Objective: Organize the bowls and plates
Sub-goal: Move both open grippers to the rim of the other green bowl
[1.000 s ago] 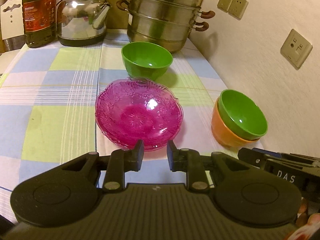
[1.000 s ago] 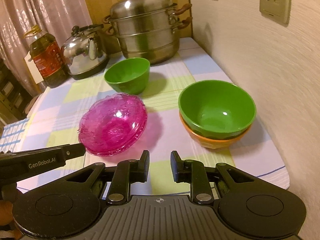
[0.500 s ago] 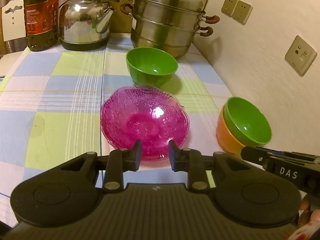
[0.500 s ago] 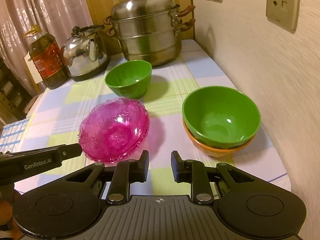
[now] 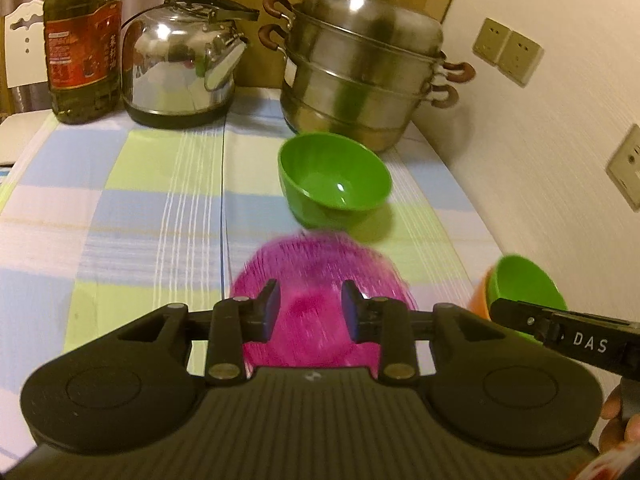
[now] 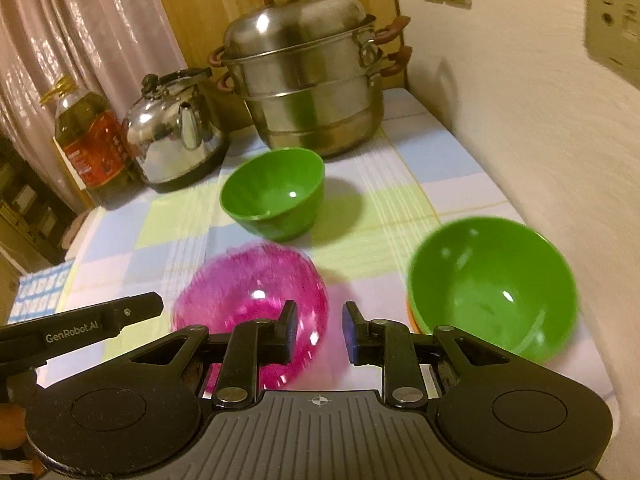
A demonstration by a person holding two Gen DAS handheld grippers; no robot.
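Note:
A pink glass plate lies on the checked tablecloth, directly under my left gripper, which is open and empty above its near half. A single green bowl sits behind the plate. A green bowl stacked in an orange bowl stands at the right edge. In the right wrist view my right gripper is open and empty, between the pink plate and the stacked green bowl. The single green bowl is farther back.
A steel steamer pot, a steel kettle and an oil bottle stand along the back. A wall with sockets runs close along the right. The table's near right corner is close to the stacked bowls.
Both grippers have moved forward over the table. The pink plate now sits partly under the left gripper's fingers, and the stacked bowls are nearer the right gripper. Nothing was picked up.

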